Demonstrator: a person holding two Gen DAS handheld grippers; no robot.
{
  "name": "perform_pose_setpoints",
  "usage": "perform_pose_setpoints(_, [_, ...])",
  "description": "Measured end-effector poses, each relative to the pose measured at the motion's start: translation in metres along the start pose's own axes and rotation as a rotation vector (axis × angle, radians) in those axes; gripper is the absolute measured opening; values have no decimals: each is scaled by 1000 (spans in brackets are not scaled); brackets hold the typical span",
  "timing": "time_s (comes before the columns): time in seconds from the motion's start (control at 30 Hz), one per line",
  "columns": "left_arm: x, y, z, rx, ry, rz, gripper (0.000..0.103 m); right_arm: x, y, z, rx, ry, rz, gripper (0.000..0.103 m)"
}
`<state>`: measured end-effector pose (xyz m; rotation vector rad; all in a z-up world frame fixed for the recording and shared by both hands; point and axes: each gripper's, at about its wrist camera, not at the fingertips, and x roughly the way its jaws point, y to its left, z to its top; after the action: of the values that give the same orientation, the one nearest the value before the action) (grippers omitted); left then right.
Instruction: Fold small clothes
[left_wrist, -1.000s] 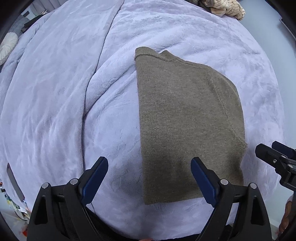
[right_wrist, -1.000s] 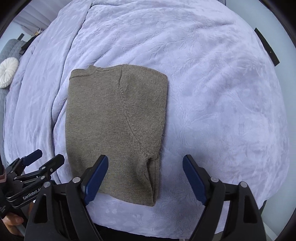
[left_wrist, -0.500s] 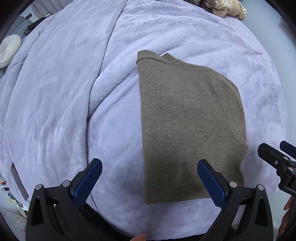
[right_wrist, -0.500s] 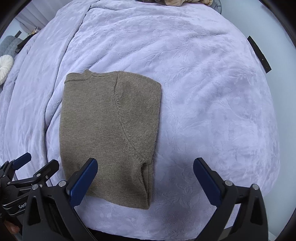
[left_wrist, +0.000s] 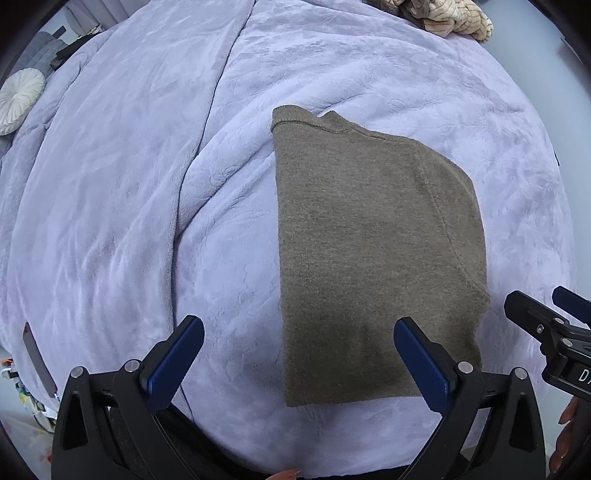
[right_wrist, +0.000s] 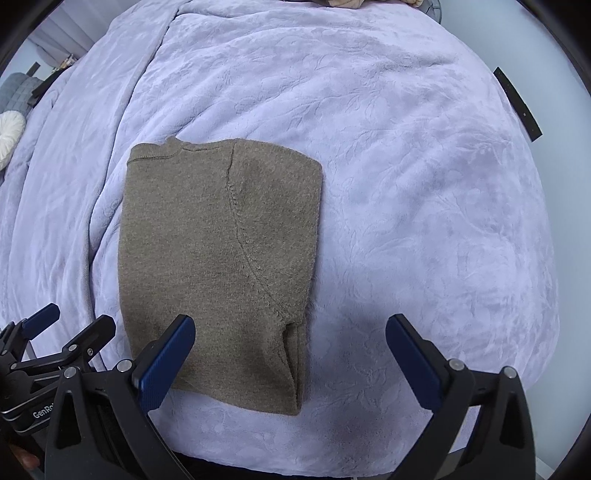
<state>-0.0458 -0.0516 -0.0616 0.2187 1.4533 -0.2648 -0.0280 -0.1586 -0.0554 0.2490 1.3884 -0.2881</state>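
Note:
An olive-brown knit sweater (left_wrist: 373, 251) lies folded lengthwise on a lilac blanket (left_wrist: 147, 184), collar at the far end. It also shows in the right wrist view (right_wrist: 218, 269), with its folded sleeve seam on top. My left gripper (left_wrist: 299, 358) is open and empty above the sweater's near left edge. My right gripper (right_wrist: 290, 356) is open and empty above the sweater's near right corner. Each gripper shows at the edge of the other's view: the right gripper (left_wrist: 546, 321) and the left gripper (right_wrist: 62, 332).
A beige knitted garment (left_wrist: 443, 18) lies heaped at the far end of the bed. A round white cushion (left_wrist: 20, 99) sits far left. The blanket's near edge runs just under both grippers. A dark strip (right_wrist: 517, 103) lies off the bed's right side.
Both grippers opened wider and pulled back a little from the sweater. The sweater has not moved.

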Motion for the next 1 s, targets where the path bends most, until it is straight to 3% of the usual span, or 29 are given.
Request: perform_pose_setpoints(1.0, [-4, 1, -1, -3, 1, 26, 103, 1, 2, -1, 6, 7, 2, 103])
